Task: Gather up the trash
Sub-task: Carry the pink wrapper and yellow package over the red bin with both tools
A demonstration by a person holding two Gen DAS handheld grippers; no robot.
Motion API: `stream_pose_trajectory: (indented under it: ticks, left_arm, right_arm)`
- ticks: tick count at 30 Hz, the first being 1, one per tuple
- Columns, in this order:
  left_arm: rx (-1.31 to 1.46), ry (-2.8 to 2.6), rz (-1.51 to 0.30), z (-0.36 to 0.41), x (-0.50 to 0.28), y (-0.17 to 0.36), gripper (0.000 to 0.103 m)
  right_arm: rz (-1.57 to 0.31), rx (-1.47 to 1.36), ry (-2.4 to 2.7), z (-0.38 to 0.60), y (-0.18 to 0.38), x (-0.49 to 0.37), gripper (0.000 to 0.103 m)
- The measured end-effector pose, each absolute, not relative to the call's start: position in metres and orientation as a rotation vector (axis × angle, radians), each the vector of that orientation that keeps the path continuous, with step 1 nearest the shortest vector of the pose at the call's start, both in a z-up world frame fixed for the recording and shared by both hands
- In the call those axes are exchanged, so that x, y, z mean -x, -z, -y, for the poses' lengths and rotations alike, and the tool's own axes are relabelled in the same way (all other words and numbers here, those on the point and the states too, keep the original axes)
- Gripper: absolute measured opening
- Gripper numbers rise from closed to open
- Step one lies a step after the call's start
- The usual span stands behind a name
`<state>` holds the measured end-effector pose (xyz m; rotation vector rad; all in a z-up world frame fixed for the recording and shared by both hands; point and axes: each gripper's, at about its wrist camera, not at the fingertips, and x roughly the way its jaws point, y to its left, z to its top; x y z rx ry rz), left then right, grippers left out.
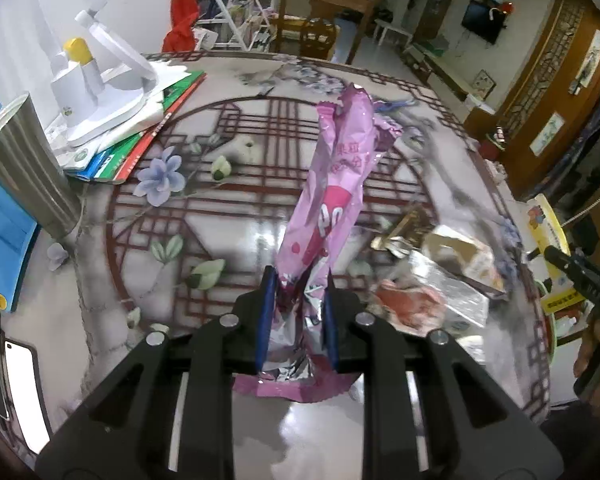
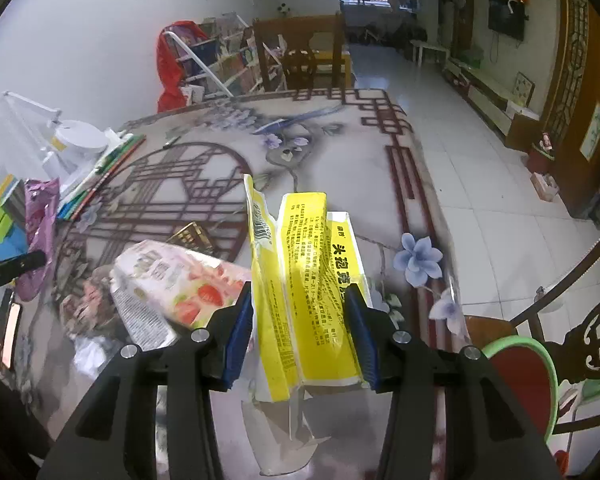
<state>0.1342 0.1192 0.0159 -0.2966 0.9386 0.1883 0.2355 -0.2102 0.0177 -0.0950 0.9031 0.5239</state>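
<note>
Home living room: television (image 1: 483, 21), bookshelf (image 2: 224, 64)

Left wrist view: mounted just behind the left gripper (image 1: 298, 316), looking steeply down and forward over the glossy flower-and-lattice patterned tabletop (image 1: 204, 216), close above it. Right wrist view: same mounting behind the right gripper (image 2: 298, 332), nearer the table's right edge. Shared by both: the crumpled pink foil wrapper (image 1: 332, 184) (image 2: 40, 236), the wrapper pile, the far room.
</note>
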Motion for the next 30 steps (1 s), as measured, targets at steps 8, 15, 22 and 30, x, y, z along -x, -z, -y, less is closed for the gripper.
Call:
stream_pose_trajectory:
  ticks: [8, 15, 22, 30]
  left_arm:
    - [0.256, -0.116, -0.92, -0.075, -0.127, -0.035, 0.021]
    - [0.213, -0.027, -0.911, -0.028, -0.128, -0.048, 0.021]
    - [0.195, 0.085, -0.932, 0.029, -0.143, -0.049, 0.021]
    - [0.181, 0.21, -0.963, 0.09, -0.166, -0.041, 0.021]
  right_arm:
    - [-0.881, 0.044, -0.524, 0.246, -0.027, -0.203, 0.044]
    - [-0.864, 0.006, -0.504, 0.275, -0.03, -0.191, 0.044]
    - [-0.856, -0.043, -0.471, 0.307, -0.029, -0.191, 0.044]
    - [-0.853, -0.087, -0.423, 0.346, -0.028, -0.192, 0.044]
